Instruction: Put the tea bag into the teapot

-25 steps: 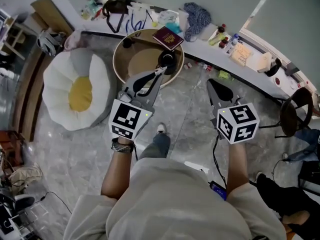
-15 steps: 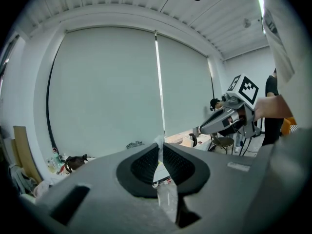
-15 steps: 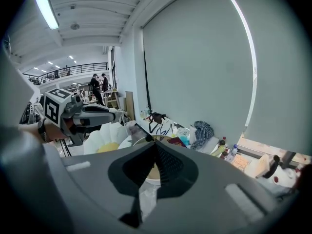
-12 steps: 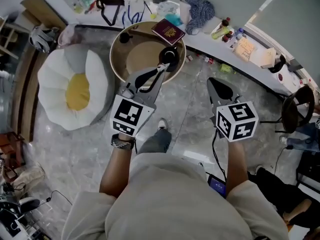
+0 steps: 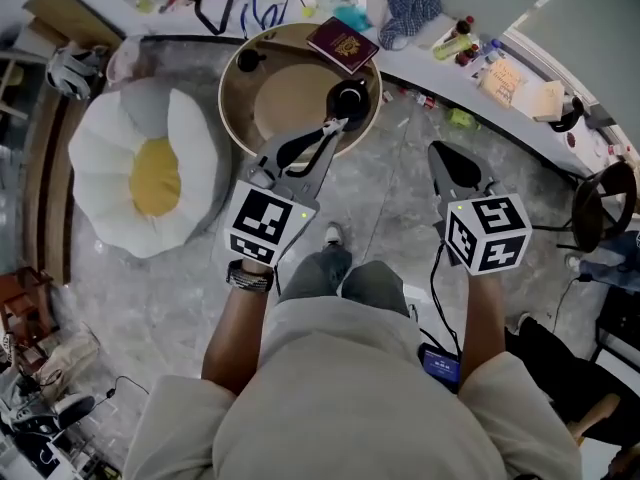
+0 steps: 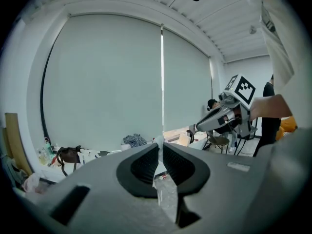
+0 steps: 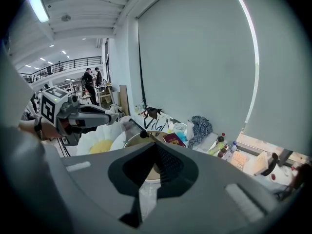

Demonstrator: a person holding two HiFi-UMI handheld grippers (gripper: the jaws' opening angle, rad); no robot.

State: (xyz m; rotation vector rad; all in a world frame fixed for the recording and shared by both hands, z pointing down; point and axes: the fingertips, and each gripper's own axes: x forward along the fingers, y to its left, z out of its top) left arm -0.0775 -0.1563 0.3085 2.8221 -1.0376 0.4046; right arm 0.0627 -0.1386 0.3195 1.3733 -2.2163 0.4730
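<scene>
Left gripper (image 5: 338,124) clamped on tea bag (image 6: 158,142) near black teapot (image 5: 349,98); right gripper (image 5: 437,151) closed, empty.

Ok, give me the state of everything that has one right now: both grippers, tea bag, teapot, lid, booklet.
left gripper: shut on the tea bag, near the teapot.
tea bag: pinched between the left jaws, not yet in the teapot.
right gripper: shut, empty.
teapot: upright on the round table, top looks open.
lid: apparently off, lying apart on the table.
red booklet: closed, flat.
</scene>
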